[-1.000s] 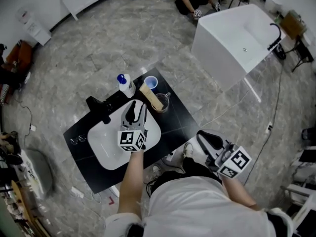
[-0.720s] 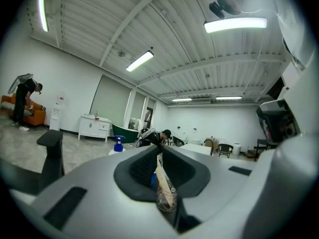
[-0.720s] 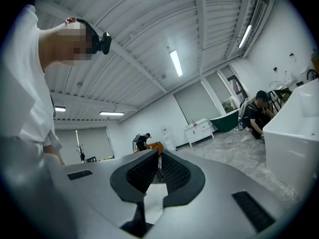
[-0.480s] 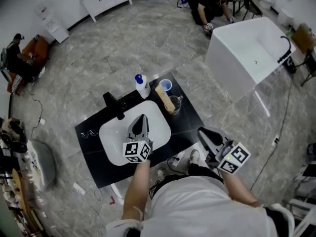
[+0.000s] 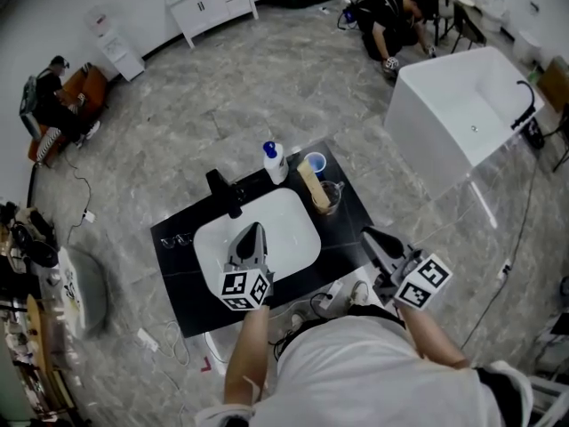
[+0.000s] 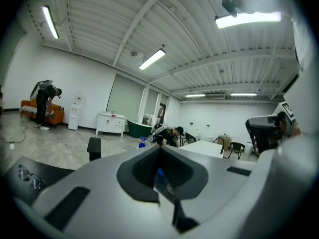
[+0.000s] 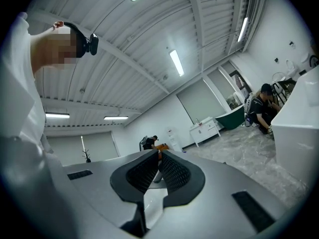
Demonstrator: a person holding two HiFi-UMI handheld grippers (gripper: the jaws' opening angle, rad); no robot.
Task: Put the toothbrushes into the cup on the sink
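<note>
Two grippers are in view, and both are empty. The left gripper hangs over the white sink with its jaws pressed flat together and nothing between them. The right gripper is off to the side, past the edge of the black counter, and its jaws are also closed on nothing. At the back of the counter stand a white bottle, a small blue cup and a clear glass cup. A long tan thing lies between the two cups with one end at the glass cup. I think it is the toothbrushes, but it is too small to be sure, and I cannot tell if it is inside the glass cup or only leaning on it. Toothbrushes are light, thin and stiff, and their smooth handles can slip. The best spot to pinch one is the middle of the handle, not the soft bristles. The jaws must open first. The glass cup could tip over or break, so a gentle touch near it is wise.
</note>
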